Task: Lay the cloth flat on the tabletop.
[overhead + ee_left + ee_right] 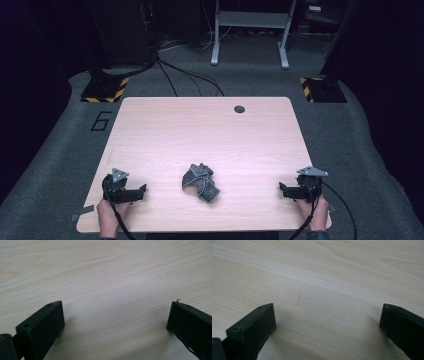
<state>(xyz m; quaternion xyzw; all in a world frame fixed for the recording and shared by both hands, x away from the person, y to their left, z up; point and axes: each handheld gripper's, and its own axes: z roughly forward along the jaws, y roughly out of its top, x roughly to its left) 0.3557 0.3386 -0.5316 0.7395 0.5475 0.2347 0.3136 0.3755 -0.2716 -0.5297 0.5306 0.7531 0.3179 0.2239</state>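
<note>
A crumpled dark grey cloth (200, 182) lies on the light wooden table (200, 130), near the middle of its front half. My left gripper (141, 192) rests low at the front left of the table, held by a hand, and points right toward the cloth. Its jaws stand wide apart over bare wood, so the left gripper (116, 315) is open. My right gripper (283, 190) sits at the front right, pointing left toward the cloth. In its own view the right gripper (327, 316) is open too, with only wood grain between the jaws.
A small dark round hole (239, 109) sits near the table's far edge. Beyond the table, cables (190, 75) run over grey carpet, a metal frame (250, 30) stands at the back, and yellow-black striped plates (105, 89) flank the far corners.
</note>
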